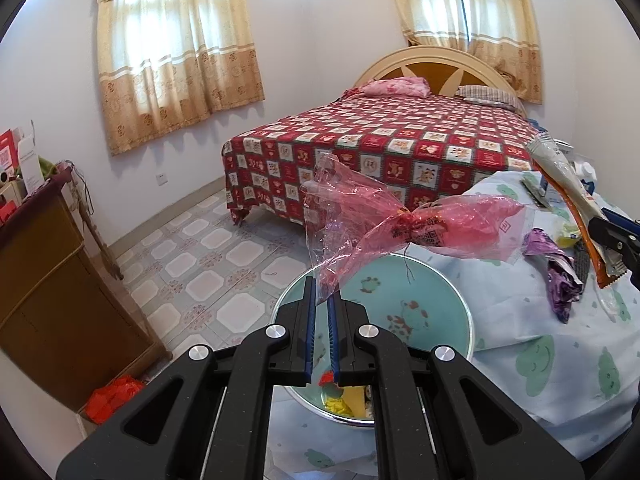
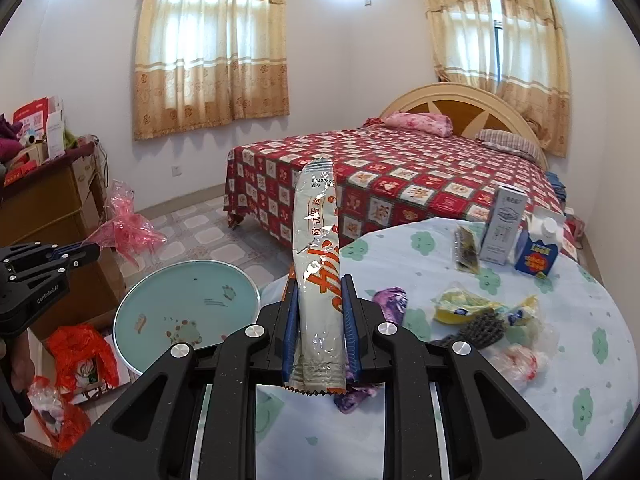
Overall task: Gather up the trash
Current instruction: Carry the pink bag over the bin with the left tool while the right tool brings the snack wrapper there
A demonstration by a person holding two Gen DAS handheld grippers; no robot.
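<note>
Left tongs (image 1: 321, 304): jaws nearly closed, pinching only a thin corner of the pink bag (image 1: 400, 220). The bag hangs out ahead of the tips, above the far rim of the basin (image 1: 448, 280). Trash already lies in the basin, directly below the left jaws.

Right tongs (image 2: 318, 312): jaws closed across the width of the wrapper (image 2: 318, 264), which stands upright ahead of the tips. The table (image 2: 520, 420) lies below and to the right of these tongs; the basin lies ahead to their left.

Risks:
- The pinch on the bag is slight. A quick swing may likely pull the film free and drop it to the floor.
- The light bag may drift on release and catch on the rim or miss the basin.
- The wrapper is slick; it may slide down between the pads.

Clearance: the basin sits just beside the table edge. Open floor lies ahead of both tongs. A cabinet (image 1: 60, 280) stands to the left of the left tongs. More trash (image 2: 476, 312) lies on the table, right of the right tongs.
</note>
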